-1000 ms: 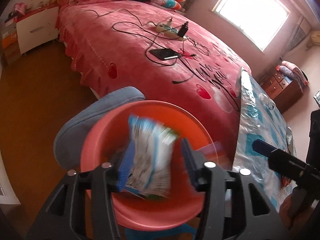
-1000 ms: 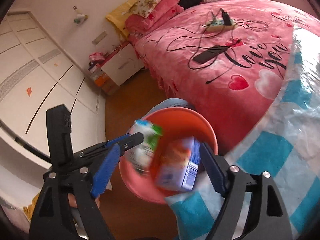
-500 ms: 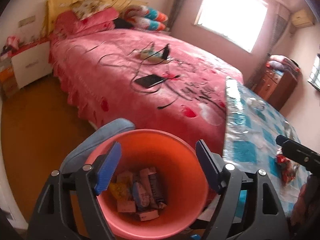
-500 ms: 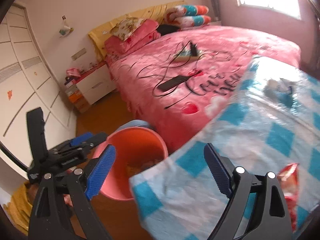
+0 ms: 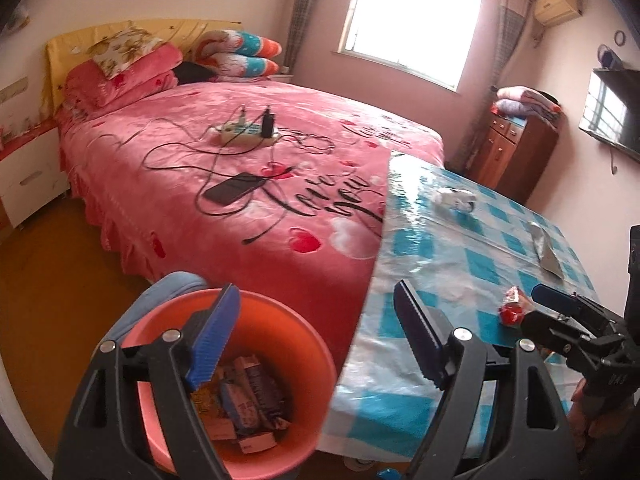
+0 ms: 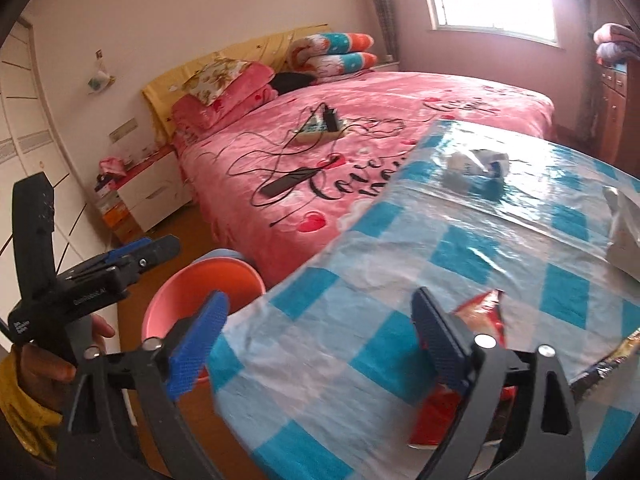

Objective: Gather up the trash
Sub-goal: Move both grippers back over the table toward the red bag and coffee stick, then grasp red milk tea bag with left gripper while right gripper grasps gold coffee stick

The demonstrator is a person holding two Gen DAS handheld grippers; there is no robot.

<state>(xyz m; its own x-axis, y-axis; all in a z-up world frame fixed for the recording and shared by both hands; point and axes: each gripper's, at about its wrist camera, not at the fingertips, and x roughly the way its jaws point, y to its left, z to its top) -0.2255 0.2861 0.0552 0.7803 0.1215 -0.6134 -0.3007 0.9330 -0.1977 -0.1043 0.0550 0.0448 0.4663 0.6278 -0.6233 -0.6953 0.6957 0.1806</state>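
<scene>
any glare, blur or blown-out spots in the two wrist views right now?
Left wrist: bright window blown out, sheen across the blue-and-white checked plastic tablecloth, frame otherwise sharp, fisheye bending at the edges. Right wrist: stronger glare on the same tablecloth, the red snack wrapper near the lens soft, the window overexposed.

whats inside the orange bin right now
The bin holds a loose pile of crumpled wrappers and small cartons, yellow, blue and brown, lying at the bottom. The left hand-held gripper covers part of the pile, and whatever lies under the top layer is hidden.
</scene>
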